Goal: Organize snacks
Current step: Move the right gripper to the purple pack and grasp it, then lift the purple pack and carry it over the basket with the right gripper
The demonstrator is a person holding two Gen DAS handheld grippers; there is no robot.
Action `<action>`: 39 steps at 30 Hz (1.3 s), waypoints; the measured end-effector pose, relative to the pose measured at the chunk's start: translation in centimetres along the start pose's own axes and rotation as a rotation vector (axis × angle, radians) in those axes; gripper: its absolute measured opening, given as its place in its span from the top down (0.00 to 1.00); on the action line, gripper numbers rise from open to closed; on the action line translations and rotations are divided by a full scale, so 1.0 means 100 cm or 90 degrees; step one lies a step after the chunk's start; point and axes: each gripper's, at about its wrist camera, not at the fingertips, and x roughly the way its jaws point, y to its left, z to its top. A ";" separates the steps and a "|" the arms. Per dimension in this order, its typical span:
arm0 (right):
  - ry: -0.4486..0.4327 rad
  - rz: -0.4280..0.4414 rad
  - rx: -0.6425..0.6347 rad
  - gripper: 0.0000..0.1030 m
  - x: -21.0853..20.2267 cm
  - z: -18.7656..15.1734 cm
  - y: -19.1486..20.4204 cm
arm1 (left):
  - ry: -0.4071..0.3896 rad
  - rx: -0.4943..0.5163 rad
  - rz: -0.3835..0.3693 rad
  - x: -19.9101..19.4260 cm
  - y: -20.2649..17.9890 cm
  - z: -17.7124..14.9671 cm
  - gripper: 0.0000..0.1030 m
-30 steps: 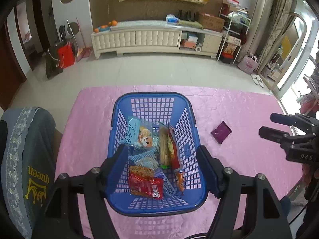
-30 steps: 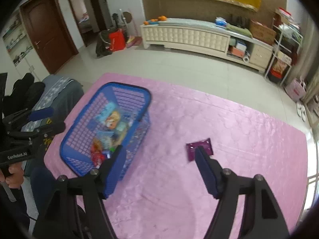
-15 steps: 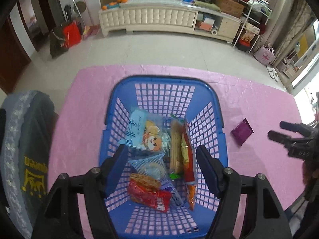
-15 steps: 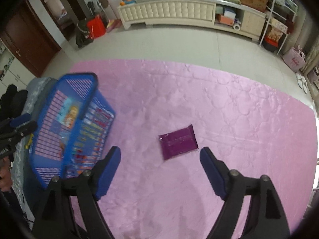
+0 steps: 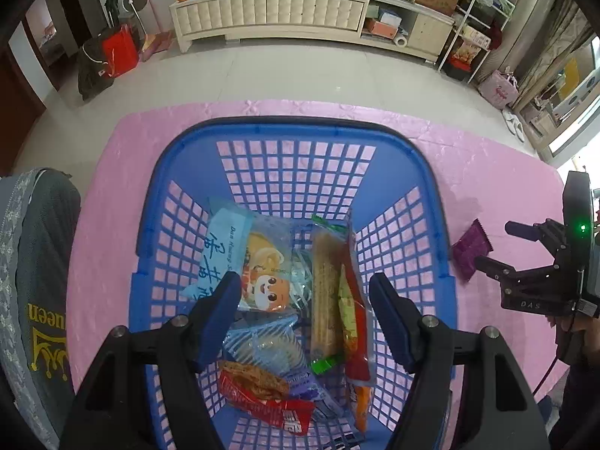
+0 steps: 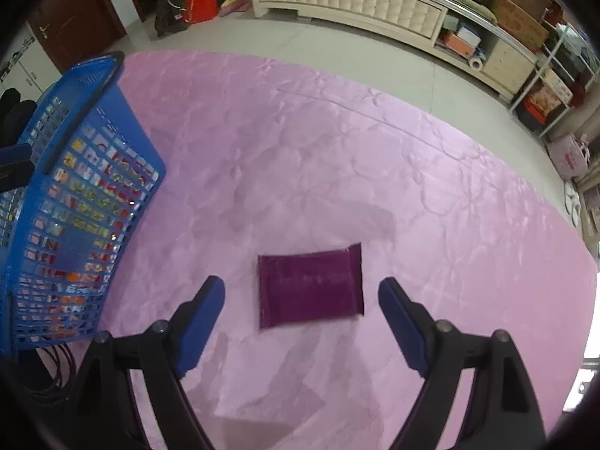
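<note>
Left gripper [image 5: 304,288]: I see my blue-padded fingers spread apart, pointing down into the basket, nothing between the pads.
Right gripper [image 6: 302,292]: my fingers stand wide, clear of the packet lying between their tips.
Purple packet [image 6: 311,285]: a flat rectangular dark purple foil snack packet, lying on the cloth just beside the basket.
Basket [image 5: 296,133]: a blue plastic lattice basket holding assorted wrapped snacks [image 5: 326,292].
Cloth [image 6: 337,157]: a pink embossed tablecloth under everything.
Cabinet [image 5: 270,11]: a long cream low cabinet against the far wall.
</note>
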 end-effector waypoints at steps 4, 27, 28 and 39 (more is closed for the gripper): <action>0.023 0.015 -0.008 0.15 0.019 -0.001 -0.007 | -0.002 -0.007 -0.001 0.008 0.004 0.004 0.33; 0.015 0.001 -0.057 0.43 0.029 -0.020 0.012 | -0.008 0.037 0.032 0.013 -0.012 -0.006 0.00; 0.014 0.000 -0.051 0.43 0.027 -0.023 0.014 | -0.008 0.035 0.027 0.010 -0.012 -0.008 0.00; -0.046 0.004 -0.011 0.43 -0.053 -0.031 0.036 | -0.056 0.033 0.026 -0.043 -0.003 -0.031 0.00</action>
